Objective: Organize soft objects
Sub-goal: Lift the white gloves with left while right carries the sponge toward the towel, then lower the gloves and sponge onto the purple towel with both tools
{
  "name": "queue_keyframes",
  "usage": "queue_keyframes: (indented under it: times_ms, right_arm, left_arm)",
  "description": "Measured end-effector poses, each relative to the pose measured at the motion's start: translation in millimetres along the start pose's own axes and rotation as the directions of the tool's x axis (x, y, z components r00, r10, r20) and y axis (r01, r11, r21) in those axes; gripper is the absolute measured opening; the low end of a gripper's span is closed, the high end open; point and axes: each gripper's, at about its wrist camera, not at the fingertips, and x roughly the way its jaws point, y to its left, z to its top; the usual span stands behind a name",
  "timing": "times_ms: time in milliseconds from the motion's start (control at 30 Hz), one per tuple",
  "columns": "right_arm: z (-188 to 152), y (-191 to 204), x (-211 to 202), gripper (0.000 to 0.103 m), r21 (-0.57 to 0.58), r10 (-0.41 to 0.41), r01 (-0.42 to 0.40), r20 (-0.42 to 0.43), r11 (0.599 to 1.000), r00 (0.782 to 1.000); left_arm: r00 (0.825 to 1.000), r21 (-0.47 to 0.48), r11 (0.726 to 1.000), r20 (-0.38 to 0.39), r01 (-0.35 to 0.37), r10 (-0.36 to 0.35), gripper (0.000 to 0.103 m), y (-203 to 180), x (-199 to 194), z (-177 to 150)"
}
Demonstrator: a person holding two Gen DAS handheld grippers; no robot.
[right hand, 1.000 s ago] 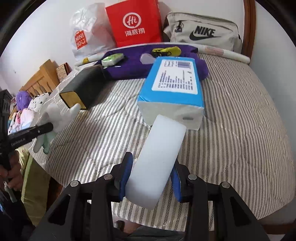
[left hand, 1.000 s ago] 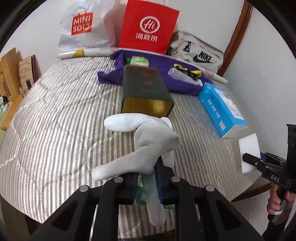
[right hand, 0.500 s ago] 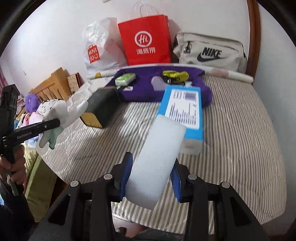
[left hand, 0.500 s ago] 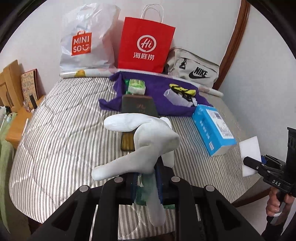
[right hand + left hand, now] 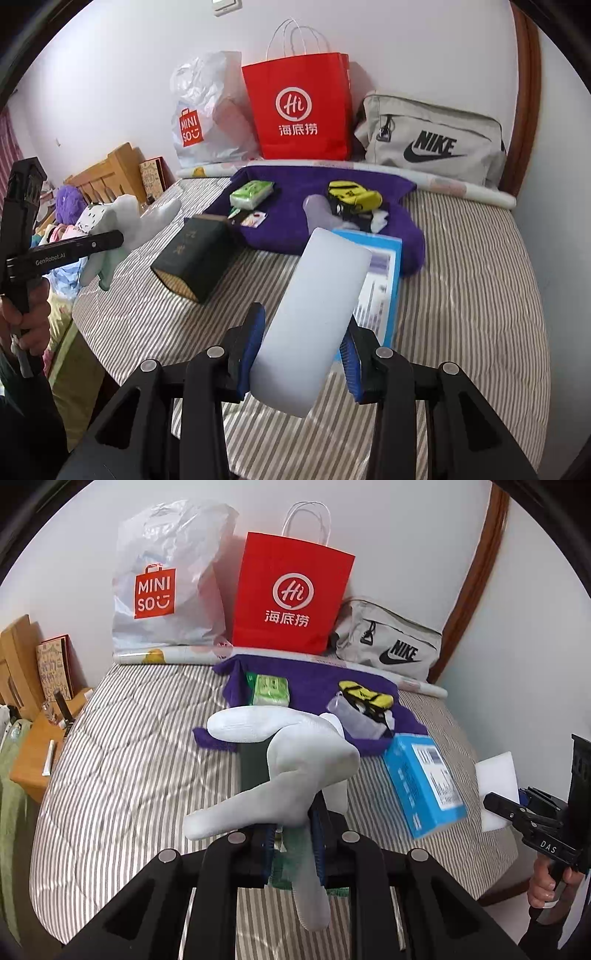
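Note:
My left gripper (image 5: 292, 840) is shut on a bundle of white socks (image 5: 295, 760) and holds it above the near edge of the striped bed (image 5: 122, 775). It also shows in the right wrist view (image 5: 122, 229). My right gripper (image 5: 304, 347) is shut on a white sponge block (image 5: 314, 317), held above the bed's front right; the sponge also shows in the left wrist view (image 5: 496, 782). A purple cloth (image 5: 295, 221) at the back carries a green tissue pack (image 5: 251, 194), a yellow-black item (image 5: 354, 195) and a clear pouch (image 5: 319, 212).
A dark box (image 5: 195, 258) and a blue tissue box (image 5: 424, 782) lie mid-bed. A Miniso bag (image 5: 162, 590), a red paper bag (image 5: 291, 594) and a Nike bag (image 5: 391, 646) stand against the wall. A wooden side table (image 5: 33, 746) is at left.
Both grippers have pulled back and up from the bed, so the boxes and bags look farther away. Each still holds its object.

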Motion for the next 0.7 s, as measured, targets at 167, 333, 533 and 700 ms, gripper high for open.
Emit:
queue_keyframes:
  times_ms: [167,333,533,700]
  right_arm:
    - [20.3,-5.8,9.8,0.039,-0.01,0.006,-0.006,0.0,1.0,1.0]
    - [42.0,-10.1,20.4,0.039,-0.02,0.001,-0.001,0.009,1.0,1.0]
    - [69.4,-18.8,37.4,0.04,-0.009,0.02,-0.02,0.016,1.0,1.0]
    - [91.7,-28.2,63.1,0.04,-0.006,0.009,-0.009,-0.005,1.0,1.0]
  left_arm:
    - [1.0,0.008,1.0,-0.004,-0.004,0.004,0.017,-0.7,10.9,18.1]
    - [1.0,-0.001,1.0,-0.006,-0.01,0.01,0.017,2.1,21.5,34.9]
    - [1.0,-0.021,1.0,-0.019,-0.021,0.021,0.017,9.2,40.2,56.4]
    - [0.998,-0.064,0.998,-0.055,0.003,-0.006,0.017,15.5,66.5,75.3]
